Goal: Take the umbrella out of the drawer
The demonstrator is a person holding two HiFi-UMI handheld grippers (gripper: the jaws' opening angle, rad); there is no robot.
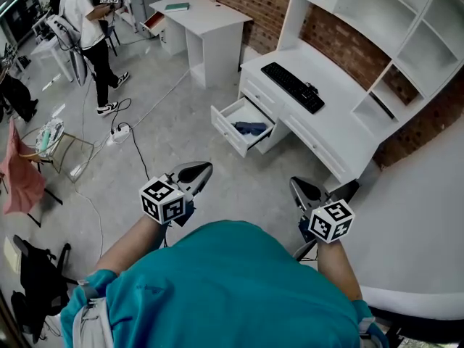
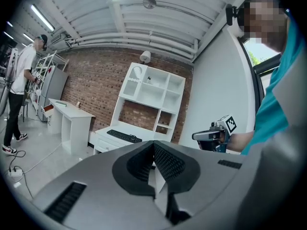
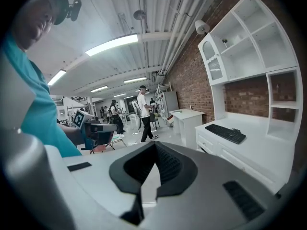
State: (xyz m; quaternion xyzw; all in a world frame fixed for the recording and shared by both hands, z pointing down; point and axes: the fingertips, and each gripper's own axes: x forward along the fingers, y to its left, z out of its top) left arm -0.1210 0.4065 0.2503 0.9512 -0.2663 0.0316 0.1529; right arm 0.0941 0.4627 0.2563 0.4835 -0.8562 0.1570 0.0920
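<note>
A folded dark blue umbrella lies in the open white drawer of the desk, seen in the head view. Both grippers hover in the air well short of it, over the floor in front of me. My left gripper is shut, its jaws meeting at the tip with nothing between them. My right gripper is shut and empty too, its jaws closed at the tip. Each gripper view shows the other gripper at its side; neither shows the drawer or the umbrella.
The white desk with a hutch carries a black keyboard against a brick wall. A second white desk stands farther back. A person stands at the far left. Cables and a power strip lie on the floor.
</note>
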